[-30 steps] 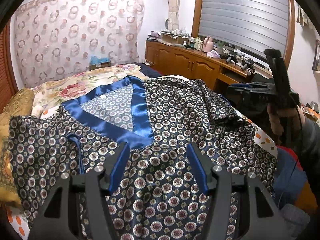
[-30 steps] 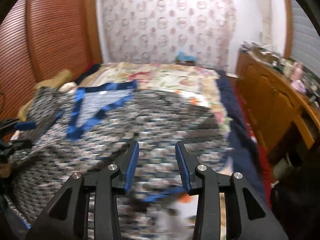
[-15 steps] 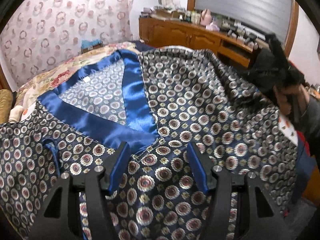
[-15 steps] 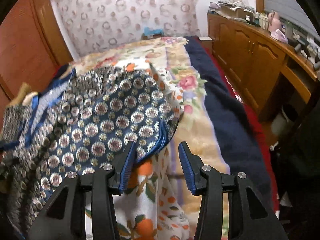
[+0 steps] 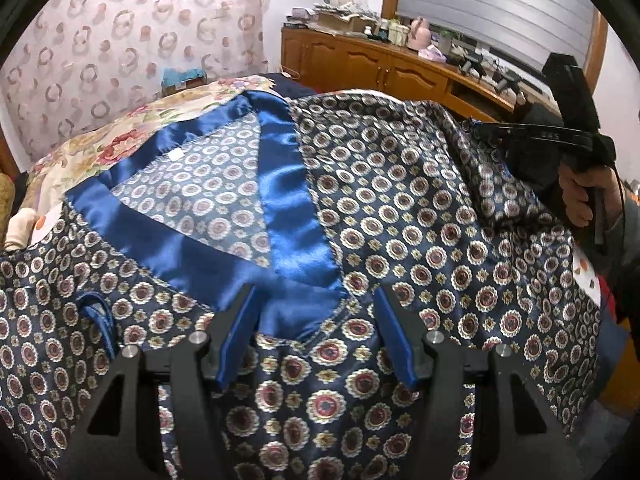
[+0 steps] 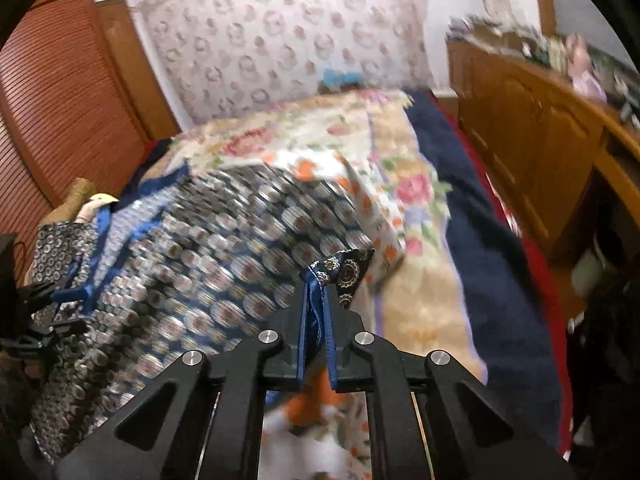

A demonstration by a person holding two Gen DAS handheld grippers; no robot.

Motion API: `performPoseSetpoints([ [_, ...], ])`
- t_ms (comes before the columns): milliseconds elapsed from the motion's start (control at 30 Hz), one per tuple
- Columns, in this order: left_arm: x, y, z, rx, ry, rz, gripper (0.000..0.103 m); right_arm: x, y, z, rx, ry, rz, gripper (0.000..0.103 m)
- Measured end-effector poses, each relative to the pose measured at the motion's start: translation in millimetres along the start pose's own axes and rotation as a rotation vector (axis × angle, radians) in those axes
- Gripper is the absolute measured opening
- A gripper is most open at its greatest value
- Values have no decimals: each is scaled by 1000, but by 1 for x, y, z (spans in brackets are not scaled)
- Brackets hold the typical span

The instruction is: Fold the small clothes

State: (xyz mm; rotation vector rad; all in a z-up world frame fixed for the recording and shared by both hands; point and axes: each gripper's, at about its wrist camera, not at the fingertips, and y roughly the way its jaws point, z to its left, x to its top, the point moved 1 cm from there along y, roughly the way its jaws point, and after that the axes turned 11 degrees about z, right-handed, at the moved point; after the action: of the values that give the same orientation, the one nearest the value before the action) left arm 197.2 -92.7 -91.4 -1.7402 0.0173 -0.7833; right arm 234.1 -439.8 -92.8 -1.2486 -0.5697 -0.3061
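Note:
A navy satin pyjama top [image 5: 400, 216] with a round medallion print and a shiny blue collar [image 5: 288, 216] lies spread on the bed. My left gripper [image 5: 316, 312] is open just above the point of the V-neck, holding nothing. My right gripper [image 6: 318, 280] is shut on the top's right edge [image 6: 344, 266] and lifts it off the bed; it also shows in the left wrist view [image 5: 560, 148] at the garment's right side. The top [image 6: 224, 248] is blurred by motion in the right wrist view.
A floral bedspread [image 6: 320, 140] covers the bed, with a navy blanket [image 6: 480, 232] along its right side. A wooden cabinet [image 5: 380, 68] with clutter stands to the right. A louvred wooden door [image 6: 60, 92] is on the left. A patterned curtain [image 5: 140, 40] hangs behind.
My right gripper has shut on the top's right edge and raised it. My left gripper stays open over the neckline, barely shifted.

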Motion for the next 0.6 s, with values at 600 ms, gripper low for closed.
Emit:
performPoseSetpoints([
  [600, -18, -63, 46, 41, -105, -121, 59, 78, 25, 187, 172, -381, -40, 23],
])
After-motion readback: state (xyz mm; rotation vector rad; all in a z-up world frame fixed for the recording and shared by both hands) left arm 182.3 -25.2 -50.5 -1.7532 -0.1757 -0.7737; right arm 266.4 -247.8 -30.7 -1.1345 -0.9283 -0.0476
